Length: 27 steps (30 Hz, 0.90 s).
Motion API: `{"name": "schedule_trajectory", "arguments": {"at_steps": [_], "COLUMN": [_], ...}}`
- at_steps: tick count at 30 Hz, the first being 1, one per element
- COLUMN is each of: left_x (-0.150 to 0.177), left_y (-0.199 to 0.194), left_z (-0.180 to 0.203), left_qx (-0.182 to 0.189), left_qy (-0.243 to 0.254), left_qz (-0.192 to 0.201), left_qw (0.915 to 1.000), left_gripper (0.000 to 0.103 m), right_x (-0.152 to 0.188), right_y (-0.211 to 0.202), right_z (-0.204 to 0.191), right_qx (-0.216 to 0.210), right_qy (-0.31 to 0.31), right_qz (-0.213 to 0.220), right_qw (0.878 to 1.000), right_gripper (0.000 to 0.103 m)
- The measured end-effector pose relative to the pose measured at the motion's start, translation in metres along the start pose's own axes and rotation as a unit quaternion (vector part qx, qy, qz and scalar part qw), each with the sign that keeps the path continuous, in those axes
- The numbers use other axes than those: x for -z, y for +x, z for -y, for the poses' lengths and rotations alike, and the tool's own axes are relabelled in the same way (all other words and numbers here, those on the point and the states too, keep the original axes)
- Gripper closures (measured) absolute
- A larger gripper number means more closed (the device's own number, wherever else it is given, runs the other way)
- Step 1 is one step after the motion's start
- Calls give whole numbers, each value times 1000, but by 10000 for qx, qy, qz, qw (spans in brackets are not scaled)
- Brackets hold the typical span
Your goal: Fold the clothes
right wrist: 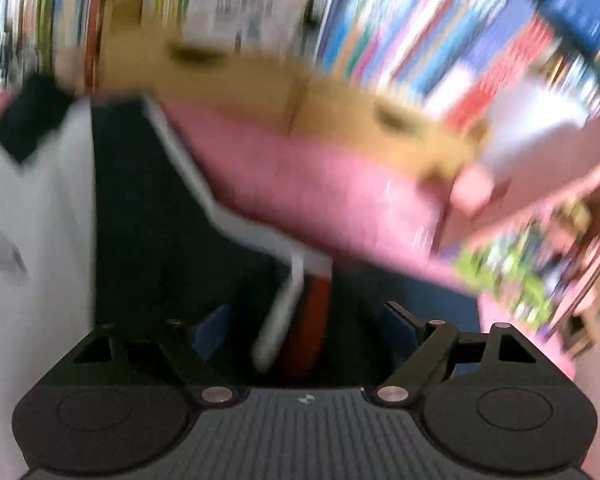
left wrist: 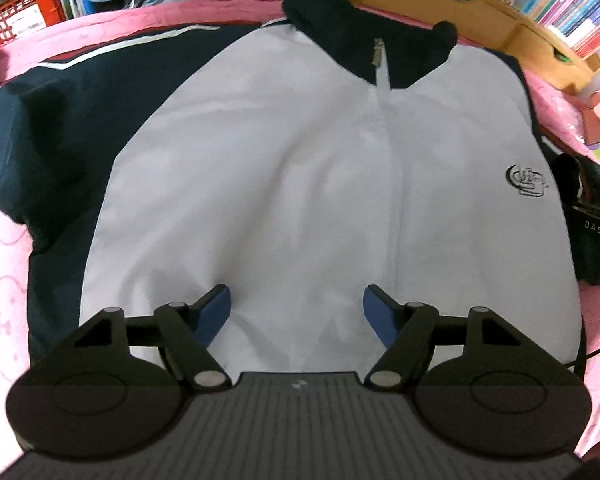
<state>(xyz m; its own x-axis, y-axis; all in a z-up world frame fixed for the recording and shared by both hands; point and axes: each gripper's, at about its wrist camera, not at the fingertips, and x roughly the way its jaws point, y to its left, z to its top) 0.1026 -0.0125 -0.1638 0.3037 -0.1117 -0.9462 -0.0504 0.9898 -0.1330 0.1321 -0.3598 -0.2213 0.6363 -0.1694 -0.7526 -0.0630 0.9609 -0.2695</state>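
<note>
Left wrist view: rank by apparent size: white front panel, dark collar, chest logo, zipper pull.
1. white front panel
2. dark collar
3. chest logo
4. zipper pull, smallest; farther from the camera than the logo, so unsure.

A: so what we've got is one jacket [left wrist: 300,184], white body with navy sleeves, lying flat and front-up on pink bedding.

B: yep, and we can see the navy collar [left wrist: 364,44] standing at the far end, zipper closed down the middle, small dark logo [left wrist: 527,181] on the chest.

A: the sleeve [left wrist: 52,120] on our left is spread out sideways, white and red stripes along it.

B: from the right wrist view we only get a blurry look at the other sleeve [right wrist: 160,220], navy, white stripe, bit of red.
</note>
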Motion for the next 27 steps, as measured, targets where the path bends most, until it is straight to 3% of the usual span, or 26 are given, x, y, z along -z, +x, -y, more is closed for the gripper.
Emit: {"name": "schedule_trajectory", "arguments": {"at_steps": [2, 4, 7, 9, 11, 13, 14, 15, 16, 17, 20, 22, 24, 27], "left_x": [6, 10, 10, 11, 12, 13, 14, 16, 17, 19, 22, 26, 30, 38], "left_y": [-3, -4, -7, -8, -10, -11, -12, -13, -15, -16, -18, -19, -19, -19], "left_z": [6, 11, 17, 20, 22, 25, 27, 28, 30, 31, 34, 34, 33, 28], "left_qx": [-105, -171, -237, -259, -271, -317, -330, -330, -339, -352, -409, -472, -525, -591], "left_qy": [55, 111, 165, 172, 168, 170, 176, 185, 192, 202, 231, 224, 205, 192], "left_qz": [-48, -79, -67, -35, -13, -3, 4, 13, 30, 51, 95, 95, 81, 74], "left_qw": [9999, 9998, 9996, 9995, 9995, 9994, 9993, 9993, 9992, 9992, 9989, 9986, 9984, 9980], "left_gripper": [30, 30, 30, 30, 30, 30, 30, 30, 30, 30, 30, 30, 30, 29], "right_x": [0, -6, 0, 13, 28, 41, 46, 51, 56, 59, 59, 54, 41, 15], "right_y": [4, -7, -32, -46, -49, -50, -52, -57, -65, -74, -93, -98, -93, -80], "right_z": [16, 30, 79, 121, 163, 190, 198, 200, 197, 189, 146, 105, 48, -34], "right_qx": [-178, 327, 1397, 2290, 2994, 3468, 3611, 3660, 3555, 3266, 1539, 226, -828, -1872], "right_qy": [298, 205, 578, 749, 825, 947, 1056, 1194, 1338, 1459, 1645, 1535, 1182, 574], "right_qz": [-68, 219, 665, 819, 581, 235, 104, 84, 163, 290, 654, 813, 896, 1067], "right_qw": [9994, 9990, 9863, 9671, 9488, 9329, 9265, 9229, 9249, 9334, 9721, 9845, 9855, 9748], "right_gripper": [58, 78, 78, 73, 59, 50, 38, 32, 24, 24, 25, 29, 36, 43]}}
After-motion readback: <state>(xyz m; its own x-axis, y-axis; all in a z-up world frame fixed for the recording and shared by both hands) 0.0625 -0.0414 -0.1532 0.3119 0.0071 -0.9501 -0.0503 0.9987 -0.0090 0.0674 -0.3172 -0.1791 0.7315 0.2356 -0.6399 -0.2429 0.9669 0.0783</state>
